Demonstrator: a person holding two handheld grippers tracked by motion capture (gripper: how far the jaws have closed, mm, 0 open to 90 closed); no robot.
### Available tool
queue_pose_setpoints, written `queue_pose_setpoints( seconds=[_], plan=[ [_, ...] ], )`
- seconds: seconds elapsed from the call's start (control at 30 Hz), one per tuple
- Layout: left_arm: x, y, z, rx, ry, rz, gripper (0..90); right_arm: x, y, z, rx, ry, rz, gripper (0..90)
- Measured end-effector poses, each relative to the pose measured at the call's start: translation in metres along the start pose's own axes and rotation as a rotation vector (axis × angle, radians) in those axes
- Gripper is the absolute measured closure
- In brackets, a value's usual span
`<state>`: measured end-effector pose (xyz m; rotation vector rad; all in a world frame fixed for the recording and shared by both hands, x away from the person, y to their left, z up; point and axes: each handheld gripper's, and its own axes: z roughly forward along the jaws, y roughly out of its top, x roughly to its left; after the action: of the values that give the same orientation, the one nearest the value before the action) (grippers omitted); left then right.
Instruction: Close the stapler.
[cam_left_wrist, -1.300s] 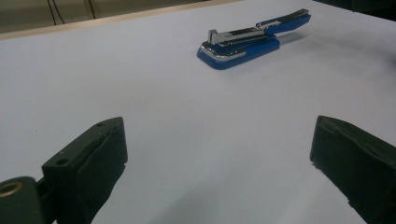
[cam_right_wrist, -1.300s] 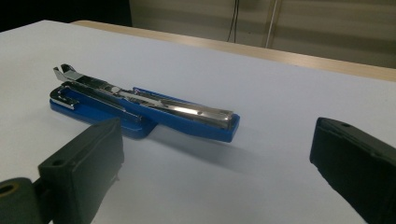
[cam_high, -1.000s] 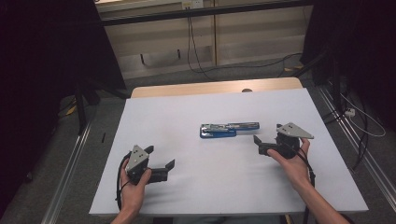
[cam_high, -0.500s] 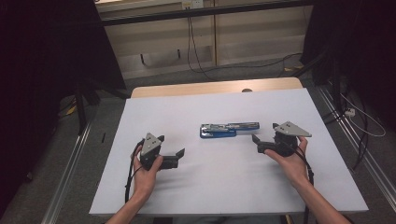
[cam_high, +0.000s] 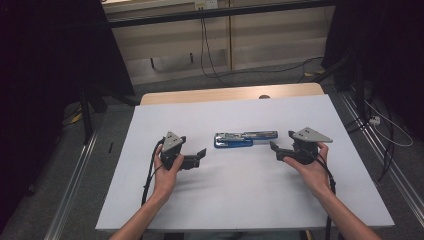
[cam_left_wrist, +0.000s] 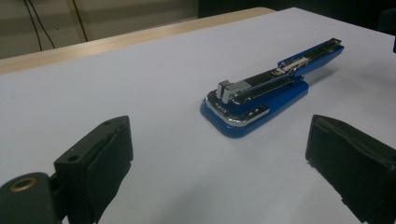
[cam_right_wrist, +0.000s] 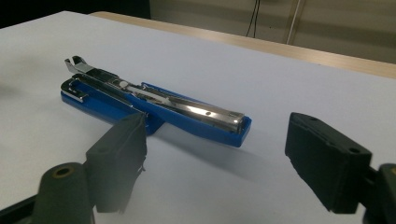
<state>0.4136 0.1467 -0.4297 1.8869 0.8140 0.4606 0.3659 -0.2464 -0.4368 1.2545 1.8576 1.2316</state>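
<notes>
A blue stapler (cam_high: 245, 139) with a metal top lies flat on the white table (cam_high: 240, 195), lengthwise across it. My left gripper (cam_high: 201, 157) hovers just left of its wide end, jaws open and bare; the left gripper view has the stapler (cam_left_wrist: 271, 88) ahead between the jaws. My right gripper (cam_high: 276, 151) sits just right of the stapler's narrow end. Its jaws have just been closing a little but stand open, with nothing between them; the stapler (cam_right_wrist: 154, 105) lies just beyond the fingertips.
A wooden strip (cam_high: 230, 94) borders the table's far edge. Cables (cam_high: 205, 45) trail on the floor behind, and metal rails (cam_high: 75, 175) run along both sides of the table.
My left hand has slid right and away from the near edge, closing in on the stapler. The right hand has stayed put, its jaws slightly narrower.
</notes>
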Motion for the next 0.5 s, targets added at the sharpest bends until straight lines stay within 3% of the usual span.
queue_pose_setpoints(
  seconds=[0.17, 0.27, 0.33, 0.4, 0.5],
  plan=[
    [0.002, 0.011, 0.012, -0.004, 0.009, -0.007, 7.5, 0.001, 0.006, 0.005, 0.016, 0.025, 0.008, 27.4],
    [0.003, 0.019, 0.021, -0.009, 0.012, -0.033, 7.5, 0.003, 0.007, 0.008, 0.010, 0.029, 0.006, 27.7],
    [0.001, 0.024, 0.027, -0.018, 0.016, -0.023, 7.5, 0.002, 0.006, 0.010, 0.013, 0.035, 0.008, 31.8],
    [0.001, 0.028, 0.032, -0.009, 0.008, -0.008, 7.5, 0.002, 0.004, 0.011, 0.031, 0.037, -0.032, 32.1],
    [-0.001, 0.031, 0.037, 0.006, 0.000, 0.008, 7.6, 0.000, 0.002, 0.010, 0.026, 0.042, -0.020, 36.9]
  ],
)
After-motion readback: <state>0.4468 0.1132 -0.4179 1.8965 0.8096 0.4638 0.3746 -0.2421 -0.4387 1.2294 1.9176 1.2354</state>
